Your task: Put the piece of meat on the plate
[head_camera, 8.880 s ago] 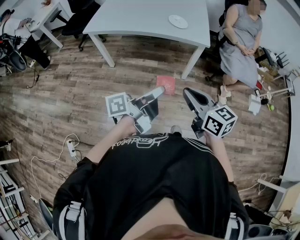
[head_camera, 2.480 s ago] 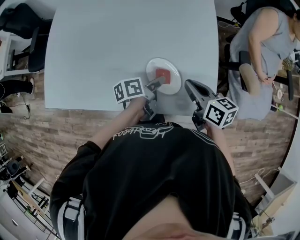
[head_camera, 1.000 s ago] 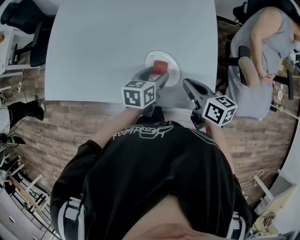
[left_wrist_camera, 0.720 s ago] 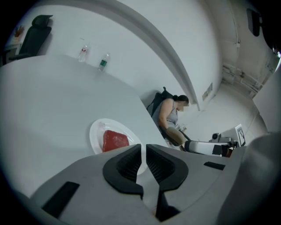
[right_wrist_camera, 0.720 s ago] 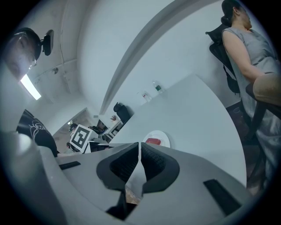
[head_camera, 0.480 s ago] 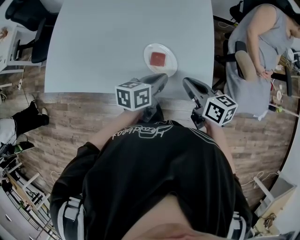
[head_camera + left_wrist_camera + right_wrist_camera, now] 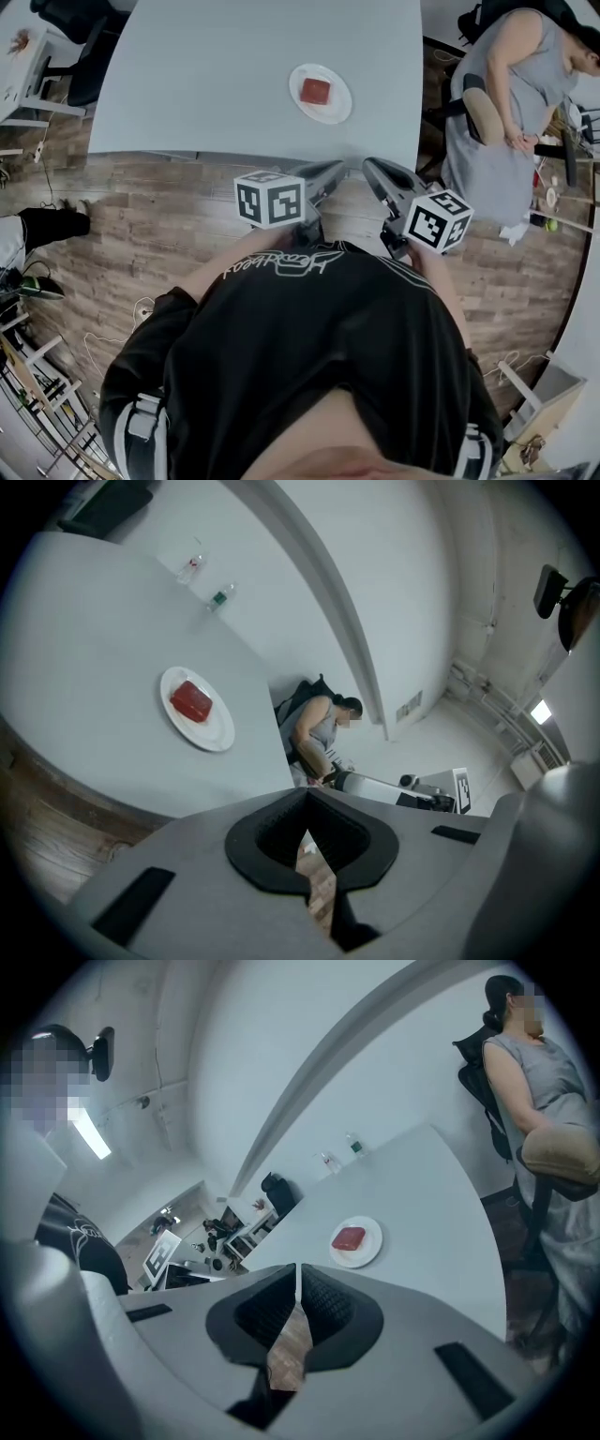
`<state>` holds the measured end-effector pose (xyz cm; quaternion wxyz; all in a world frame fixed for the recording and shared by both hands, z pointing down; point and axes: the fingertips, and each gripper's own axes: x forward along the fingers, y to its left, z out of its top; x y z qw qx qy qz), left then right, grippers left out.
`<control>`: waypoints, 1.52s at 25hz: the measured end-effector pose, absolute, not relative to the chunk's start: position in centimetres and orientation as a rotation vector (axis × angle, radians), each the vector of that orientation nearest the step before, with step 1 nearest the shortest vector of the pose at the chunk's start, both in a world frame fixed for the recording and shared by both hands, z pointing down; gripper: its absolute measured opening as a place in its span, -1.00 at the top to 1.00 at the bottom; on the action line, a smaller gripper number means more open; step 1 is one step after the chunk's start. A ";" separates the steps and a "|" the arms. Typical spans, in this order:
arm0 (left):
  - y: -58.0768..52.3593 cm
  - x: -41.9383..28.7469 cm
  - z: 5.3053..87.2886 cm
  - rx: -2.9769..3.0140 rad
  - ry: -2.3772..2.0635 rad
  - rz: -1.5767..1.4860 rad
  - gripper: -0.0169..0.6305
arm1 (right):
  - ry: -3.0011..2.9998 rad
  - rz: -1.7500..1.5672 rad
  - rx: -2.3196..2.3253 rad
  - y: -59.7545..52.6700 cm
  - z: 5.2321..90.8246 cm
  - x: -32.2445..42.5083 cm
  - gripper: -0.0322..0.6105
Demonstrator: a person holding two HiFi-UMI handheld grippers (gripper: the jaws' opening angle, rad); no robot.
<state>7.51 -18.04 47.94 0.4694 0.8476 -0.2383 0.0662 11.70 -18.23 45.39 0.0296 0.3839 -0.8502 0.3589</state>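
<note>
The piece of meat [image 7: 316, 91] is seen on the plate [image 7: 337, 111], far on the table [image 7: 216, 84]; placing is judged done. The left gripper [image 7: 335, 171] and right gripper [image 7: 370, 168] are held closed, empty; no further move is needed.

Table [image 7: 234, 75] top smooth and matt, floor [image 7: 141, 216] worn wood-grain planks, plate [image 7: 342, 98] smooth with slight gloss, piece of meat [image 7: 316, 91] glossy.

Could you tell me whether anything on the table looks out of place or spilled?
Nothing stands out: the piece of meat lies flat in the middle of the plate, which sits on the table.
</note>
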 end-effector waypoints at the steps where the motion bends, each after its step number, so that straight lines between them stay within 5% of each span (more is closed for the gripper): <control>1: -17.1 7.6 47.9 2.079 -0.583 0.157 0.92 | -2.625 1.099 1.169 -17.2 45.4 11.6 0.84; 38: -3.3 4.4 42.7 2.195 -0.721 0.063 0.92 | -2.746 0.876 1.081 -2.9 41.3 10.2 0.84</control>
